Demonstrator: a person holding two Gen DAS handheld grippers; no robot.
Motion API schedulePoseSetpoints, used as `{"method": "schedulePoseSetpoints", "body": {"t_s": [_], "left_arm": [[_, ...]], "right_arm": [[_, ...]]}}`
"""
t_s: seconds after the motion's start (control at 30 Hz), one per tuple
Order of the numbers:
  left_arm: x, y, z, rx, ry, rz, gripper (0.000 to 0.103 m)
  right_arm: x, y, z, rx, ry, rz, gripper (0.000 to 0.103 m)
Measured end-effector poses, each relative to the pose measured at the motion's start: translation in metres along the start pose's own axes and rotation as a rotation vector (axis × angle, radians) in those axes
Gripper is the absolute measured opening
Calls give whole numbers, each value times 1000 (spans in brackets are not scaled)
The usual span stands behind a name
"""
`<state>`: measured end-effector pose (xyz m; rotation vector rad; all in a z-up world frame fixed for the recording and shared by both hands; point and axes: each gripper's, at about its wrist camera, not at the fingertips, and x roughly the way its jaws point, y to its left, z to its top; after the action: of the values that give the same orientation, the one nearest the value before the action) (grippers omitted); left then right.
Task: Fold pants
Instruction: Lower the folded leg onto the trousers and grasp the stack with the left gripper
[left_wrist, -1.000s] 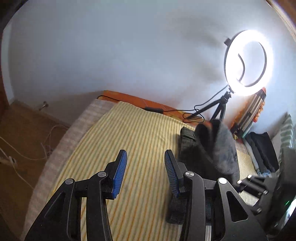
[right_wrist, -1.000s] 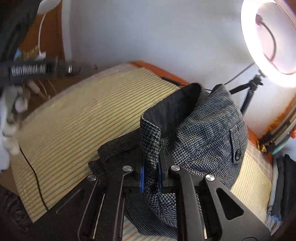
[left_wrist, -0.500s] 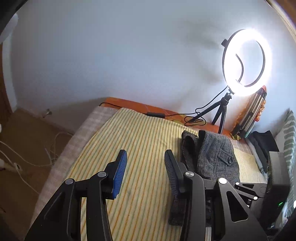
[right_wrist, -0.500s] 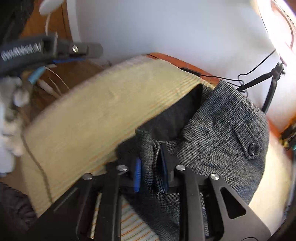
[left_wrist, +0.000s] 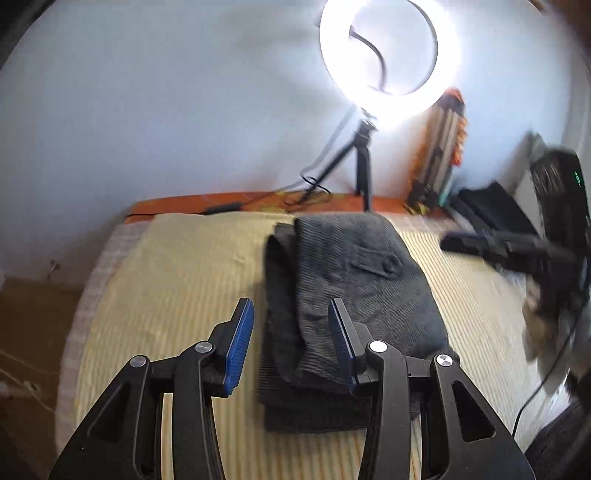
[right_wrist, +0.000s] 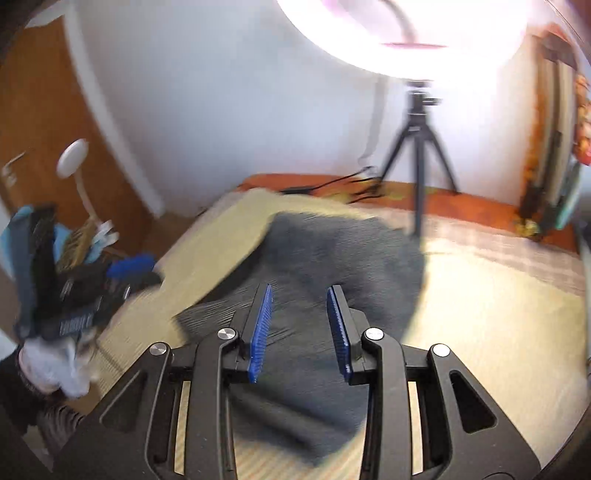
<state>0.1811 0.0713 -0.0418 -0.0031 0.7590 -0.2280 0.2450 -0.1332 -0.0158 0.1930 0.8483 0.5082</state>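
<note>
The grey checked pants (left_wrist: 351, 288) lie folded in a flat stack on the yellow striped bedspread (left_wrist: 177, 295), a buttoned back pocket facing up. My left gripper (left_wrist: 291, 343) is open and empty just above the stack's near left edge. My right gripper (right_wrist: 301, 328) is open and empty, hovering over the pants (right_wrist: 332, 251), which look blurred in the right wrist view. The right gripper also shows at the right of the left wrist view (left_wrist: 517, 254), and the left gripper at the left of the right wrist view (right_wrist: 92, 295).
A lit ring light on a small black tripod (left_wrist: 364, 162) stands at the bed's far edge with cables. Folded dark clothes (left_wrist: 495, 210) and a stack of items (left_wrist: 439, 158) lie at the far right. The floor (left_wrist: 33, 332) drops off to the left.
My right gripper has let go of the pants' waistband and opened. The top fold has dropped flat onto the stack. Both grippers have shifted, the left one toward the pants.
</note>
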Motion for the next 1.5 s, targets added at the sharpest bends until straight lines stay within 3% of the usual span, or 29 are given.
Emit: {"method": "schedulePoseSetpoints", "body": {"t_s": [0.27,0.73,0.97,1.03,1.07,1.13,1.17,1.3,1.5], "left_arm": [[32,-29,-13,96,78,-15,40],[66,-10,-35,78,210,-21,40],[64,5,-34,1,223,-51,43],[56,9,-30,-23,215,-59,51],[52,12,-29,-36,212,-60,52],[41,19,-26,-82,212,-58,59],[36,24,-26,-112,216,-64,61],[26,49,-26,-264,238,-98,67],[33,53,-46,-428,325,-181,68]], "right_arm": [[44,-37,31,-2,34,-28,32],[132,-73,44,65,174,-71,32],[141,-70,44,64,208,-91,32],[132,-72,46,66,200,-86,32],[126,-74,47,77,192,-82,34],[111,-79,46,105,169,-87,60],[105,-82,45,114,160,-79,64],[88,-100,36,175,156,-44,69],[87,-131,16,322,208,95,70]]}}
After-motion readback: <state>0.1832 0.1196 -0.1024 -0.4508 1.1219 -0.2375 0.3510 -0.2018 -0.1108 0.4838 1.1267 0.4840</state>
